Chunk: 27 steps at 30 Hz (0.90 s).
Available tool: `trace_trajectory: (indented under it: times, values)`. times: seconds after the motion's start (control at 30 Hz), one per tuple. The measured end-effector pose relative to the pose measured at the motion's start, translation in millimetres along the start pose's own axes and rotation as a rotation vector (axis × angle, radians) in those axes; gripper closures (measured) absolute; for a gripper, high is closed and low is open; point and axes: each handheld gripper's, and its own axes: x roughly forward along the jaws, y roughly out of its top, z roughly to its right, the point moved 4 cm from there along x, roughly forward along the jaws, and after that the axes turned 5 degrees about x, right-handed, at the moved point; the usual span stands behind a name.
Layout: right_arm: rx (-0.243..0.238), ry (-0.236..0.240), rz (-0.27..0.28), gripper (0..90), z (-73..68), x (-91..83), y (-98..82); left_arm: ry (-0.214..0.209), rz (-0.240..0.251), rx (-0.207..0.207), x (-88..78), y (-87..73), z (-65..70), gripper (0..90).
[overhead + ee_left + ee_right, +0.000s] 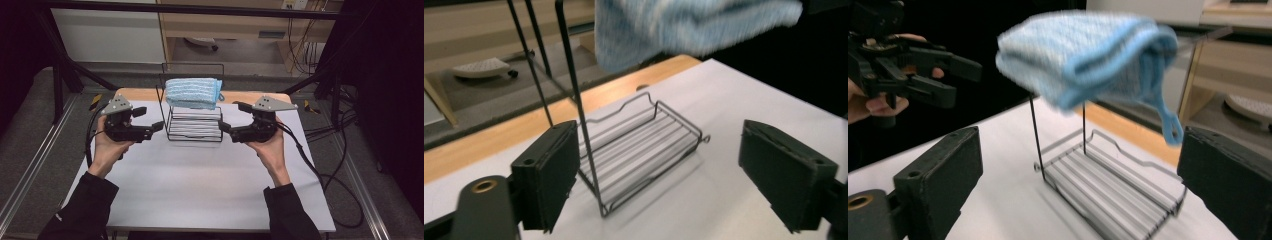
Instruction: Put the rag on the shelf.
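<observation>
Folded blue towel [193, 93] drapes sideways across wire rack [195, 126].

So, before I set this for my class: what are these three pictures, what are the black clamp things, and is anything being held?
A person sits at a white table with a hand-held two-jaw clamp in each hand: the left gripper and the right gripper. One picture looks down from above; the other two come from small cameras riding on each gripper, looking out between its own black jaws. On the table stands a black wire rack with a folded blue towel draped over its top bar. Both grippers have their jaws open and hold nothing; they sit either side of the rack, clear of the towel.
</observation>
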Motion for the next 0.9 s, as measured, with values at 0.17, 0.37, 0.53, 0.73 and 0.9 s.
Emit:
trace_trajectory:
  times: [0.17, 0.37, 0.53, 0.73, 0.9]
  values:
    - [0.048, 0.0, -0.024, 3.2, 10.5, -14.2, -30.5, 0.01, -0.04, -0.014, 1.4, -32.6, 1.1, 11.2]
    - [0.076, -0.017, -0.09, 1.3, 25.2, -28.5, -70.4, 0.012, -0.077, -0.022, -1.0, -63.8, 2.1, 10.5]
    - [0.105, -0.038, -0.149, 0.6, 38.1, -39.2, -103.0, 0.006, -0.137, -0.016, 1.3, -94.5, 5.9, 10.5]
    - [0.138, -0.038, -0.175, 0.5, 46.0, -49.7, -131.9, 0.003, -0.172, -0.023, 0.5, -123.3, 5.4, 10.4]
    - [0.135, -0.053, -0.221, 0.6, 49.4, -57.7, -153.6, -0.006, -0.201, -0.022, -2.2, -144.7, 7.1, 10.4]
